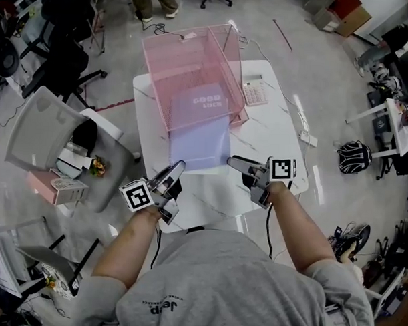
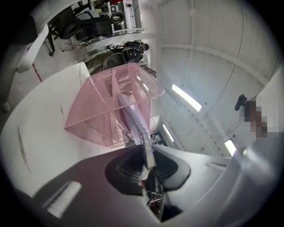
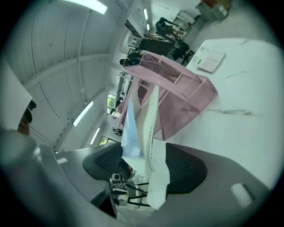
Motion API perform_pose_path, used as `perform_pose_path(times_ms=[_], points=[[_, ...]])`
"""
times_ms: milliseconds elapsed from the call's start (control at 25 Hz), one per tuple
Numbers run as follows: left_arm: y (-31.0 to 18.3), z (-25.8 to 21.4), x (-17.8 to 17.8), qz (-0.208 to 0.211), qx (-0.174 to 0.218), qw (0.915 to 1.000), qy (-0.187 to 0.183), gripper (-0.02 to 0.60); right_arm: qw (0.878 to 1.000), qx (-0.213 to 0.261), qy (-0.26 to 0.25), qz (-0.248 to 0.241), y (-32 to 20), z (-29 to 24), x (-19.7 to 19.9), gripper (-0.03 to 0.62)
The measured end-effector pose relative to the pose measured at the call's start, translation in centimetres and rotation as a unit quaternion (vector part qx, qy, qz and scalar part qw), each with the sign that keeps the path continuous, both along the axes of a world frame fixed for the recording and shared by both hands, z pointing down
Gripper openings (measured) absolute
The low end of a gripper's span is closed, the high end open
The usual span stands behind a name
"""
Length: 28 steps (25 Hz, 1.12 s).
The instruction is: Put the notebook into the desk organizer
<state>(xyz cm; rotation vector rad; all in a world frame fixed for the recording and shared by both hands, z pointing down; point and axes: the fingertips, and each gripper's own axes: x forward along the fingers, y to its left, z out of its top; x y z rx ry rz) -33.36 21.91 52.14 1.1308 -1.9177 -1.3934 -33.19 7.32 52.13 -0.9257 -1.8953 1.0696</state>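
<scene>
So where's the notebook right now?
In the head view's centre, the notebook sits half inside the pink organizer, its near edge between the left tool and right tool.

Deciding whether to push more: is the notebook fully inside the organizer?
Partly in. The notebook lies half inside the pink desk organizer; its near half sticks out.

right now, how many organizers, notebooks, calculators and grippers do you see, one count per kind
desk organizer: 1
notebook: 1
calculator: 1
grippers: 2 (left gripper, right gripper)
total: 5
</scene>
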Motion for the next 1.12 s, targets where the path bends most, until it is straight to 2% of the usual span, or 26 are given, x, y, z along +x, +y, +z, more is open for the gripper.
perform_pose_path(times_ms=[80,160,240,280,320,360,400,520,600,760,920,1120], points=[[0.1,0.0,-0.1,0.009,-0.005,0.9999,-0.002,0.091,0.999,-0.042,0.024,-0.015,1.1,1.8,1.1,0.333],[0.2,0.0,-0.2,0.017,-0.023,0.9996,-0.005,0.092,0.995,-0.085,0.044,-0.013,2.4,2.7,1.6,0.335],[0.3,0.3,0.0,0.024,-0.050,0.9984,-0.011,0.092,0.993,-0.108,0.051,0.004,3.3,2.8,1.2,0.332],[0.4,0.5,0.1,0.027,-0.060,0.9978,-0.013,0.092,0.994,-0.103,0.044,0.010,3.6,2.6,0.8,0.270],[0.5,0.7,0.4,0.027,-0.064,0.9975,-0.011,0.092,0.996,-0.089,0.031,0.008,3.8,2.3,0.5,0.113],[0.5,0.9,0.6,0.024,-0.064,0.9977,-0.006,0.092,0.997,-0.072,0.017,0.001,4.0,1.8,0.4,0.063],[0.5,1.0,0.9,0.021,-0.059,0.9980,-0.001,0.094,0.998,-0.057,0.006,-0.009,4.0,1.2,0.3,0.052],[-0.5,0.4,1.5,0.015,-0.046,0.9988,0.000,0.102,0.999,-0.025,-0.025,-0.038,3.1,-0.9,-0.4,0.039],[-1.4,-0.2,1.1,0.012,-0.047,0.9988,-0.001,0.114,0.998,-0.023,-0.031,-0.044,2.2,-2.0,-1.5,0.040],[-2.7,-0.7,-1.3,0.004,-0.061,0.9980,-0.016,0.155,0.998,-0.048,-0.025,-0.018,0.8,-2.8,-4.1,0.047],[-2.3,-1.5,-4.2,-0.025,-0.056,0.9980,-0.014,0.153,0.998,-0.056,-0.018,0.002,0.8,-2.4,-6.5,0.058],[-1.7,-1.8,-5.9,-0.057,-0.052,0.9970,-0.012,0.139,0.998,-0.063,0.009,0.014,1.5,-2.3,-7.9,0.058]])
